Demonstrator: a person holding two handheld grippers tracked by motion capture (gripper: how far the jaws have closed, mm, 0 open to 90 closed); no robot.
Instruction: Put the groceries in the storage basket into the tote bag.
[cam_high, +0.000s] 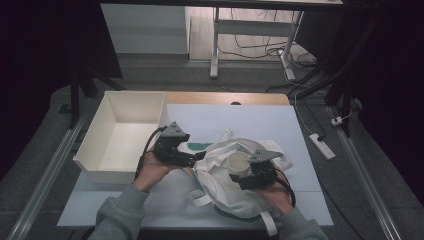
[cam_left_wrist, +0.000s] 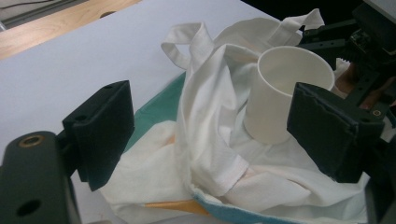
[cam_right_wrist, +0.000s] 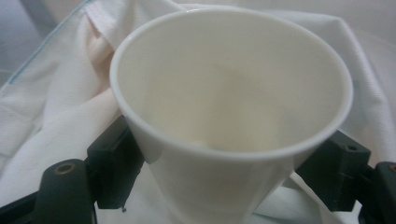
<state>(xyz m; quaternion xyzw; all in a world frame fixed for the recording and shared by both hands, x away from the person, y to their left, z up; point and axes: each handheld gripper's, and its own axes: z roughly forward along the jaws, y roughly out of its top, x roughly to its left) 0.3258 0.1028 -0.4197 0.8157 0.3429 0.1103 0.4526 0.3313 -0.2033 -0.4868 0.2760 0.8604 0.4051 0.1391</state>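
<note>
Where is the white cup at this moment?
In the high view, the white cup stands upright on the crumpled white cloth bag, right of the white tray. The right tongs grip its sides.

The place looked like a lab or a recording room set up for test work, not a home. A wooden table covered with a plain white sheet stood on a grey carpeted floor, lit from above while the sides fell into darkness. At the far end stood a white metal desk frame with loose black cables beneath it. On the right, a white power strip lay on the floor, and dark stand legs rose at the left.
</note>
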